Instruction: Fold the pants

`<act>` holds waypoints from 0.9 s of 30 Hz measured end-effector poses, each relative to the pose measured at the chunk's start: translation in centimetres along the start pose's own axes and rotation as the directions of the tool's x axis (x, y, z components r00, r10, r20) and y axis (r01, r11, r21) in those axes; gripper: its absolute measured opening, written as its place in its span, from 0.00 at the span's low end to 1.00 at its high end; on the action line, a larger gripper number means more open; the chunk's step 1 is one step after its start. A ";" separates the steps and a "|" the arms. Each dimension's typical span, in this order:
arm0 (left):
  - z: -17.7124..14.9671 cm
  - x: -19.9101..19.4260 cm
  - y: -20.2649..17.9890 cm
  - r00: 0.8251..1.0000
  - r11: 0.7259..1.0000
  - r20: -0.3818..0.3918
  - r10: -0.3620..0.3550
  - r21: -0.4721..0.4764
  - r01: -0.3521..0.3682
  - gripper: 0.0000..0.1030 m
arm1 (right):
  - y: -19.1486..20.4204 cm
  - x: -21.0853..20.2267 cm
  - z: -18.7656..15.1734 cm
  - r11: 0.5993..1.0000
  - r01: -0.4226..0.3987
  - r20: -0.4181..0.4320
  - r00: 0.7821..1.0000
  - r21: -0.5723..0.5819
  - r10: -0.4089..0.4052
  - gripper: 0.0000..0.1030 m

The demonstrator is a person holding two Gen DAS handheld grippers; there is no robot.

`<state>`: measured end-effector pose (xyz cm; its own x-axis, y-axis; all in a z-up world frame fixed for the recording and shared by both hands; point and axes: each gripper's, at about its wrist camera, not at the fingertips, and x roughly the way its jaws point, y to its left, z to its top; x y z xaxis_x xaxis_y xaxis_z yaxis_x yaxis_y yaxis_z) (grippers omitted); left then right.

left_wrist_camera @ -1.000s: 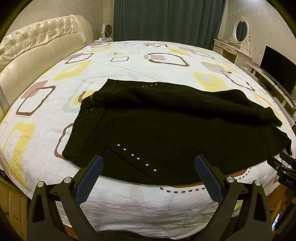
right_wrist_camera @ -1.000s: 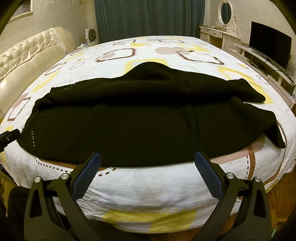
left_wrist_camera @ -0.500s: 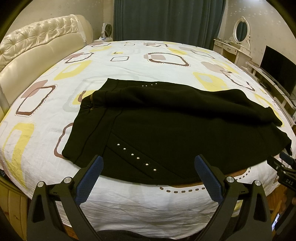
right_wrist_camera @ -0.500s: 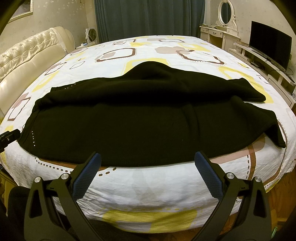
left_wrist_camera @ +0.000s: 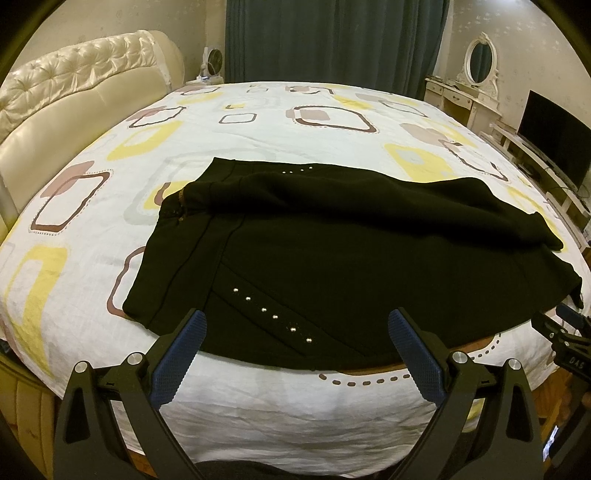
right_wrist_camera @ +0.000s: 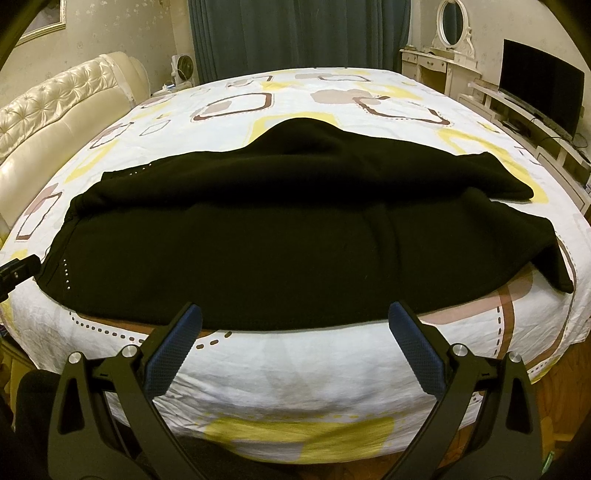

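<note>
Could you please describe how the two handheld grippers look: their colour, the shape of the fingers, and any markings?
The left gripper and the right gripper look identical: black frames shaped in a V, with round silver bolts at the joints. Each finger ends in a flat blue pad with a fine ribbed texture. At the left view's right edge, the other gripper's black body shows small white letters, too small to read surely.

- Patterned bedspread lying across the bed
- Cream tufted headboard standing at left
- Teal curtains hanging behind
- Television sitting dark, right
</note>
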<state>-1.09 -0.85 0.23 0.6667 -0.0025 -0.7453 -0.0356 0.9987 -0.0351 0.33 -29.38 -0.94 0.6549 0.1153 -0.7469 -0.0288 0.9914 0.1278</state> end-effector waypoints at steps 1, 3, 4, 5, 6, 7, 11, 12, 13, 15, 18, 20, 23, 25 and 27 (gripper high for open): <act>-0.1 0.0 0.0 1.000 1.000 0.001 0.002 0.003 -0.002 0.95 | 0.0 0.0 0.1 1.000 -0.002 -0.003 1.000 0.001 0.002 0.98; -0.1 0.1 -0.1 1.000 1.000 0.002 0.004 0.008 -0.004 0.95 | -0.1 0.0 0.3 1.000 -0.020 -0.011 1.000 0.003 0.020 0.98; -0.1 0.2 -0.1 1.000 1.000 0.002 0.004 0.010 -0.004 0.95 | -0.2 -0.1 0.5 1.000 -0.030 -0.015 0.999 0.006 0.030 0.98; -0.2 0.1 -0.1 1.000 1.000 0.003 0.004 0.013 -0.004 0.95 | -0.5 -0.3 0.9 0.999 -0.051 -0.021 0.998 0.015 0.051 0.98; -0.3 0.2 -0.2 1.000 1.000 0.002 0.003 0.018 -0.003 0.95 | -0.9 -0.5 1.3 0.997 -0.070 -0.024 0.997 0.022 0.071 0.98; -0.3 0.2 -0.2 1.000 1.000 0.001 0.000 0.026 0.000 0.95 | -1.6 -1.0 2.0 0.994 -0.102 -0.022 0.994 0.041 0.102 0.98; -0.5 0.5 -0.5 1.000 0.999 -0.002 -0.008 0.054 0.008 0.95 | -6.6 -3.1 4.7 0.974 -0.197 0.014 0.980 0.110 0.197 0.98; -0.5 0.5 -0.6 1.000 0.998 -0.001 -0.007 0.063 0.007 0.95 | -8.9 -3.7 5.6 0.969 -0.212 0.034 0.977 0.126 0.210 0.98; -0.6 0.6 -0.6 1.000 0.998 -0.003 -0.008 0.069 0.008 0.95 | -11.1 -4.2 6.4 0.966 -0.217 0.052 0.976 0.141 0.211 0.98; -0.6 0.8 -0.5 1.000 0.998 -0.010 -0.022 0.066 0.022 0.95 | -16.2 -4.8 8.0 0.963 -0.206 0.078 0.978 0.175 0.195 0.98; -0.3 1.0 -0.1 1.000 0.998 -0.004 -0.029 0.054 0.029 0.95 | -23.5 -4.5 9.6 0.969 -0.122 0.083 0.991 0.216 0.106 0.98; -0.2 1.3 0.3 0.999 0.999 -0.003 -0.034 0.040 0.034 0.95 | -28.7 -3.1 10.2 0.963 -0.040 0.049 0.998 0.266 0.028 0.98; 0.3 1.9 0.9 1.000 1.000 0.006 -0.012 0.022 0.012 0.95 | -35.5 -0.1 9.8 0.926 0.045 -0.031 0.999 0.375 -0.036 0.98; 0.6 2.4 1.5 1.000 1.000 -0.001 0.018 -0.001 -0.018 0.95 | -37.9 1.7 9.1 0.905 0.098 -0.083 0.994 0.413 -0.070 0.95; 0.8 2.8 2.0 0.999 0.999 -0.011 0.030 -0.025 -0.031 0.95 | -39.2 3.6 8.1 0.895 0.086 -0.127 0.991 0.437 -0.033 0.80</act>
<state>1.34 1.15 -1.37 0.6572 0.0274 -0.7532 -0.0748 0.9968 -0.0290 9.95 -68.33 -3.32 0.5542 0.0892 -0.8276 0.3610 0.8702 0.3354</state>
